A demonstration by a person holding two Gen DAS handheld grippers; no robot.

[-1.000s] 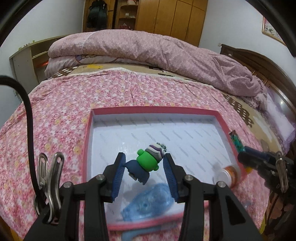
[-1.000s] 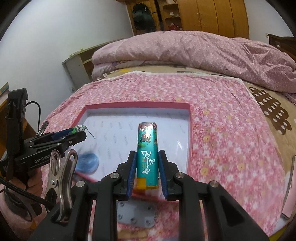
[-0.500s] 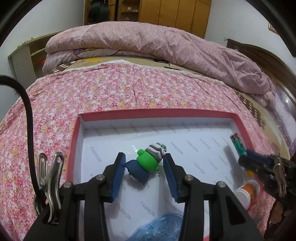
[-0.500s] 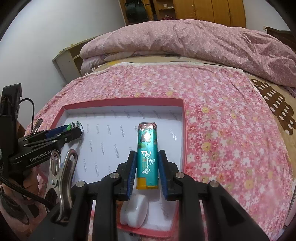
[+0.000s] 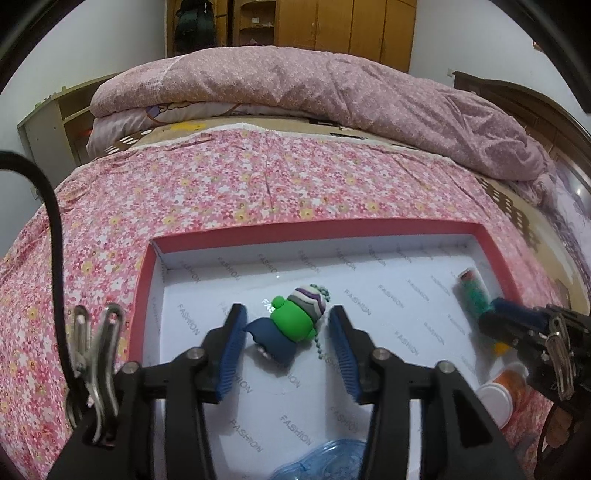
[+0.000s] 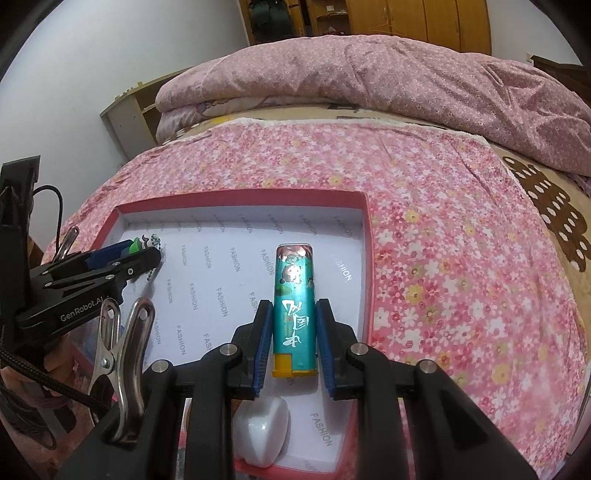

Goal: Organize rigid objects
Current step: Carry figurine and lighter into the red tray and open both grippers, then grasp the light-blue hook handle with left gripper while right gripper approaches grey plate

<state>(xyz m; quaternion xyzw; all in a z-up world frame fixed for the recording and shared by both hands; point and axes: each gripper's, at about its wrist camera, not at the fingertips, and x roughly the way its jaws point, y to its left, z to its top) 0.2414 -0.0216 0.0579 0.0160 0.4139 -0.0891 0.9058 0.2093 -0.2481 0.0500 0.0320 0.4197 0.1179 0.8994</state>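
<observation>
The small green rubbery figure with a striped knitted-look cap and dark blue base (image 5: 295, 325) lies on the white floor of the shallow pink-rimmed cardboard box (image 5: 314, 227), between the blue pads of the left gripper (image 5: 287, 345); its jaws are opening, and the right pad stands clear of the toy while the left sits at the edge of its blue base. A bead chain trails from the cap. The right gripper (image 6: 293, 341) is clamped on a teal rectangular lighter with a yellow base (image 6: 294, 310), held over the box near its right wall.

Inside the box also lie a white heart-shaped piece (image 6: 264, 432) — partly hidden under the right gripper's fingers — a translucent blue plastic item (image 5: 325, 459) cut off by the bottom edge, and an orange bottle with a white cap (image 5: 504, 387), half covered by the other tool. "FASHION" is printed across the box lining.

The box rests on a pink floral bedsheet (image 6: 443, 229) — beyond it a folded pink quilt (image 5: 314, 88), wooden wardrobes (image 5: 369, 26) and a pale shelf unit (image 5: 55, 129) against a white wall. What hangs in the dark alcove is too dim to identify.
</observation>
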